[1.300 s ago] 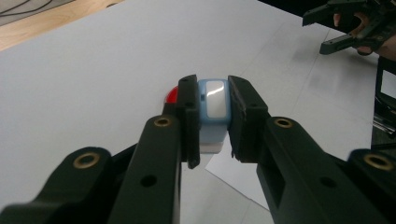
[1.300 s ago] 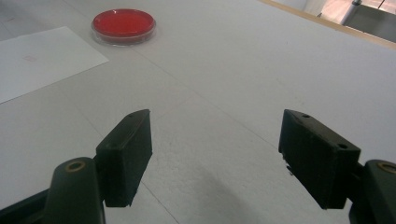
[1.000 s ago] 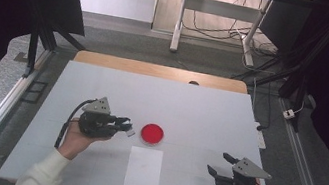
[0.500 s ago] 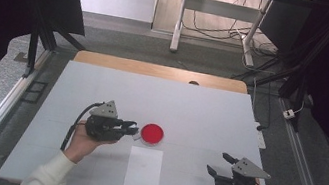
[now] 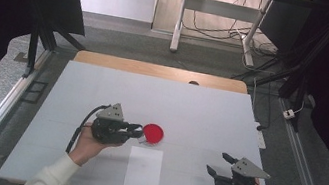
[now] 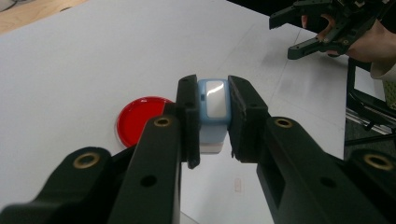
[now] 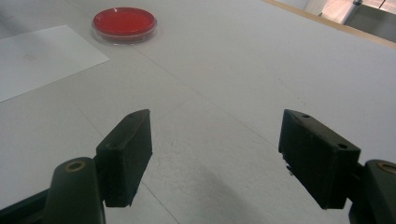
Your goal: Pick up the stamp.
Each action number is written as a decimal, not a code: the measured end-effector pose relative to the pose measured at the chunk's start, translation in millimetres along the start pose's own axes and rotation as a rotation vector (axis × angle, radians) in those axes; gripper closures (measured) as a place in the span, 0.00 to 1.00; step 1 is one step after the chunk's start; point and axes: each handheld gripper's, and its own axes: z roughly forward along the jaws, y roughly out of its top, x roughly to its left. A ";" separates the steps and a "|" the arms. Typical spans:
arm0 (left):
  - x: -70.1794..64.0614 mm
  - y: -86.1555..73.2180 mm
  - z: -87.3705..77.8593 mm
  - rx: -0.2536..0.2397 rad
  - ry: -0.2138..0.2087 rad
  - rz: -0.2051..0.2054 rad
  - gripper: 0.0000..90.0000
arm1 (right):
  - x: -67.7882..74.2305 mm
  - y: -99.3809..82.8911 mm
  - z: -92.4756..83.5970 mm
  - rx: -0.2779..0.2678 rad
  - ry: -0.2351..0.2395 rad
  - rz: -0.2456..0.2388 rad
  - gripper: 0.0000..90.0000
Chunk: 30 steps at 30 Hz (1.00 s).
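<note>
Standing at the person's side of the surface, I saw the left claw pinching a small light-blue block with a pale glossy face, its jaws pressed on the block's two flanks. The block's long axis ran along the jaws, pointing away from the hand toward the red dish. In the high view the claw's tips sat just at the dish's left rim; in the left claw view the dish lay below and to the left of the block, near it, though I could not tell whether anything touched. So the dish was the left claw's neighbour, and any setting-down, I judged, would turn on a short shift rightward over that rim. The white sheet lay just in front of the dish, toward the person. Farther right, well apart from dish and block, the right claw rested low with its jaws spread wide and nothing between them.
</note>
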 end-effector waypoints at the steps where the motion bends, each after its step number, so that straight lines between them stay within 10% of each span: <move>1: -0.8 0.5 0.9 0.000 -0.002 0.000 0.83 | 0.1 0.0 0.0 0.000 0.000 0.000 0.28; 30: -24.5 10.9 45.2 0.027 -0.068 0.012 0.83 | 4.8 1.5 0.3 -0.002 -0.002 -0.016 0.28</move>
